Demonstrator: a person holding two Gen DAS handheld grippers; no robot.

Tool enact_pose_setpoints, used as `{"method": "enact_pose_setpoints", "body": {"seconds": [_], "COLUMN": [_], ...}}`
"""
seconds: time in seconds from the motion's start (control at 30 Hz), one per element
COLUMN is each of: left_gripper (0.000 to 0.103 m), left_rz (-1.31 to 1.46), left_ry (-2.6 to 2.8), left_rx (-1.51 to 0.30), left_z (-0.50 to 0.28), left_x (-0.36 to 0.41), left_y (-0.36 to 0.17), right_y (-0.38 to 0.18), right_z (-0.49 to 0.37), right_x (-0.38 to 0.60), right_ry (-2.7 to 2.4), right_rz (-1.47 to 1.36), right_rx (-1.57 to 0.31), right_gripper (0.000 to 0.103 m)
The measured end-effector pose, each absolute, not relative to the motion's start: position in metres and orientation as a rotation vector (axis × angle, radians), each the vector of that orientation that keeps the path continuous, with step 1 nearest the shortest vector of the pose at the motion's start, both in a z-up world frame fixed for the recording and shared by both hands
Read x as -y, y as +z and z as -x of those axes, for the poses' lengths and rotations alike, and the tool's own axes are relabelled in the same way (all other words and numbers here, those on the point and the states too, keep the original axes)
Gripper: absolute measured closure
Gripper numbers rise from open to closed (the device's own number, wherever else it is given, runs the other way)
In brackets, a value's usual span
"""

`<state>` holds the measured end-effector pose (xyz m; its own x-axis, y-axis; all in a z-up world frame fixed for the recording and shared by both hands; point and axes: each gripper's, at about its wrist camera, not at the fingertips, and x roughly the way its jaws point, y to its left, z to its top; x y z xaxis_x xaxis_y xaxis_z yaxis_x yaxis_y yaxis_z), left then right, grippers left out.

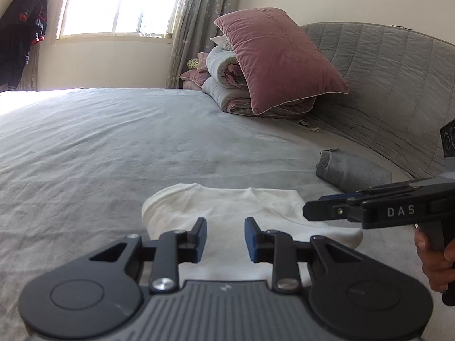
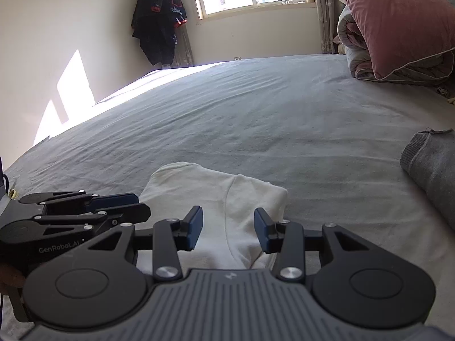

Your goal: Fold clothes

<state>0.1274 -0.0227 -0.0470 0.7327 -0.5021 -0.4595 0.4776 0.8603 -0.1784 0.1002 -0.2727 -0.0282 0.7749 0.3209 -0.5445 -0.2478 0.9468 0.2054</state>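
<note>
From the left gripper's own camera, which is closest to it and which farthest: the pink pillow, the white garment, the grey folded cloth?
1. White garment: right under the left gripper.
2. Grey cloth: farther, to the right.
3. Pink pillow: farthest, by the headboard.

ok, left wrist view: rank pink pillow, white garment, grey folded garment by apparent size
1. pink pillow
2. white garment, close to the pillow and nearer the camera, so unsure
3. grey folded garment, clearly smallest
</note>
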Motion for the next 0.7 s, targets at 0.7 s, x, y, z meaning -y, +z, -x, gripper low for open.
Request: {"method": "enact_pose_setpoints", "body": {"seconds": [0.7], "left_gripper": [0.067], "left_rz": [0.253], "left_ry": [-0.346], "left_rx": [-0.692], "left_z": [-0.194], "left_x": [-0.005], "left_y": [-0.047], "right_y": [-0.050], "right_z": [-0.097], "right_x": [0.313], "right_ry": [0.314], "right_rz": [-0.425], "right_rx": [-0.688], "right_gripper": [0.052]}}
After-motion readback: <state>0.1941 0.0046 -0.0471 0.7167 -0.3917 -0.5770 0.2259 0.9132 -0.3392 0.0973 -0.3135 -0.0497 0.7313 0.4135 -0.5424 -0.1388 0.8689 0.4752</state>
